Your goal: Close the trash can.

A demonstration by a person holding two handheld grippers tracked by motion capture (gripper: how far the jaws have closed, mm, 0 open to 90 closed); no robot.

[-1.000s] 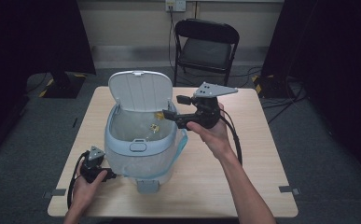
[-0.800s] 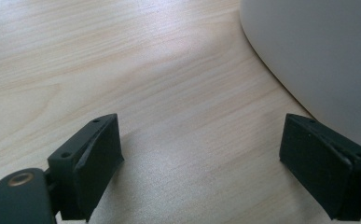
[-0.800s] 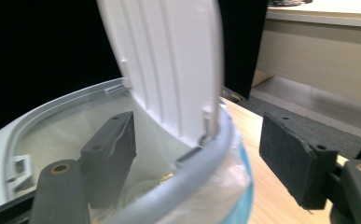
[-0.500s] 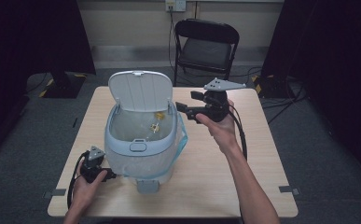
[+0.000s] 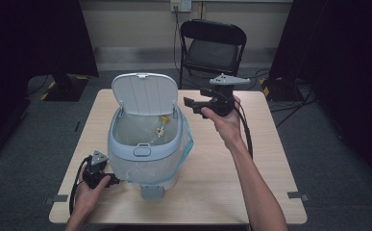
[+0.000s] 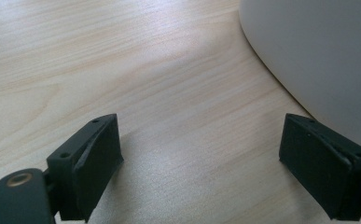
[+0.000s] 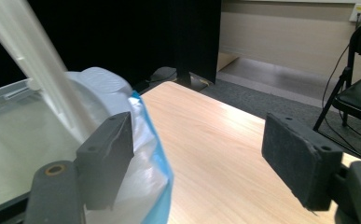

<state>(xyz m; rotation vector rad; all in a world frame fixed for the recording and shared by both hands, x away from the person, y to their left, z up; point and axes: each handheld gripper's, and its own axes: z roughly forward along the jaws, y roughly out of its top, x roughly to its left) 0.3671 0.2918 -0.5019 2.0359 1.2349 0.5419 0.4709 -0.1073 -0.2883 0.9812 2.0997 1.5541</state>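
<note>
A pale blue-grey bin (image 5: 145, 144) stands on the wooden table (image 5: 222, 183) with its lid (image 5: 145, 94) tipped up and a clear, blue-edged liner (image 5: 186, 139) hanging over the rim. A small yellow thing (image 5: 162, 125) lies inside. My right gripper (image 5: 192, 106) hovers just right of the bin's back rim, pointing at it. Its jaws are open, have just been opening a little further, and hold nothing (image 7: 199, 154). My left gripper (image 5: 112, 182) rests on the table at the bin's front left, open and empty (image 6: 201, 154), with the bin wall (image 6: 318, 60) beside its right jaw.
A black folding chair (image 5: 212, 48) stands beyond the table's far edge. A foot pedal (image 5: 151, 192) juts from the bin's front. Bare tabletop spreads to the right of the bin. Dark curtains flank the room.
My right gripper has drawn back to the right, from over the bin's rim to beside it. The left gripper has stayed put.
</note>
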